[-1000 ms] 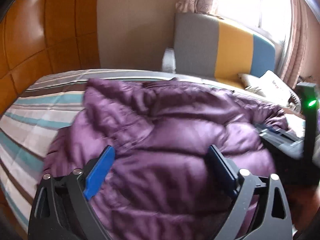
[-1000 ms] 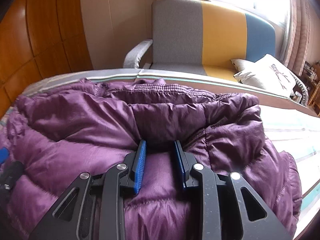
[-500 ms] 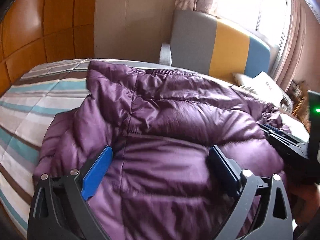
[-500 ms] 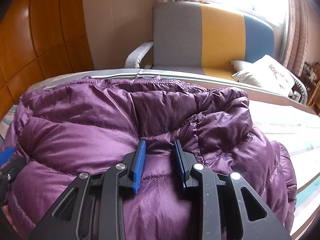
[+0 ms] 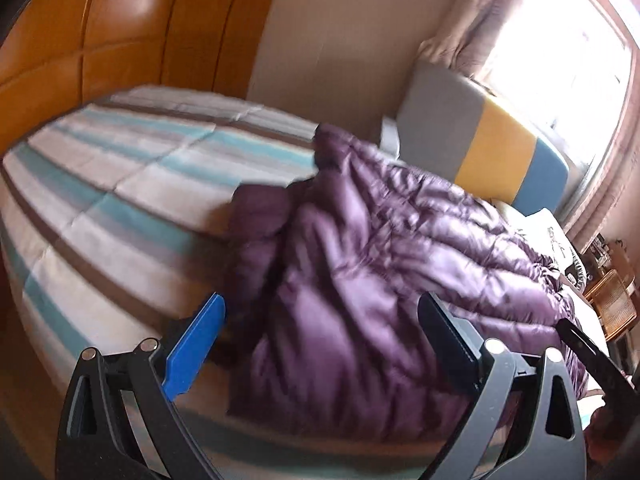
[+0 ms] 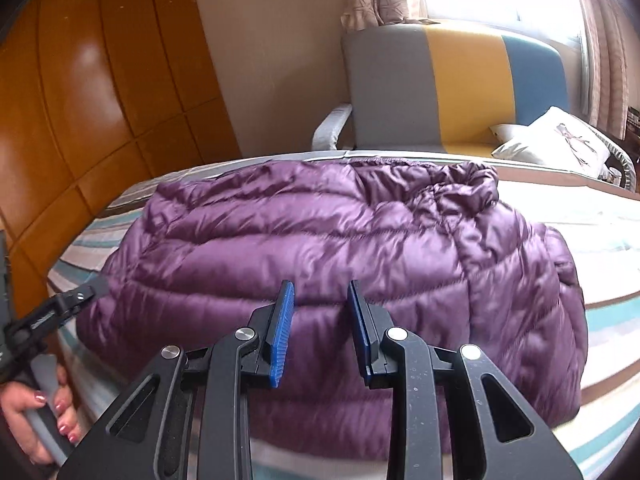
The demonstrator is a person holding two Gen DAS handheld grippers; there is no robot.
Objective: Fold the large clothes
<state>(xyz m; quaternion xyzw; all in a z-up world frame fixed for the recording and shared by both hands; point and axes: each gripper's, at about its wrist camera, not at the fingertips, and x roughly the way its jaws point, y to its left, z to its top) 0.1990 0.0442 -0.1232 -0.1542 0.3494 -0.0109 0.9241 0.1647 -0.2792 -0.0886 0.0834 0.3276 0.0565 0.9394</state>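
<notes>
A purple quilted down jacket [image 6: 320,256] lies folded in a thick bundle on the striped bed; it also shows in the left wrist view [image 5: 400,264]. My left gripper [image 5: 320,312] is wide open and empty, just in front of the jacket's near left edge. My right gripper [image 6: 320,300] is open with a narrow gap, empty, and sits a little above and in front of the jacket's near edge. The left gripper's tip [image 6: 80,292] shows at the left of the right wrist view, held by a hand [image 6: 36,412].
The bed [image 5: 120,184] has a white, teal and brown striped cover. A grey, yellow and blue sofa [image 6: 452,88] with a white cushion [image 6: 560,140] stands behind it under a bright window. Orange wooden panels [image 6: 80,80] line the left wall.
Both grippers pulled back from the jacket. The right one let go of the fabric it pinched, and the jacket now lies flat. The left one swung left, showing more bare bed.
</notes>
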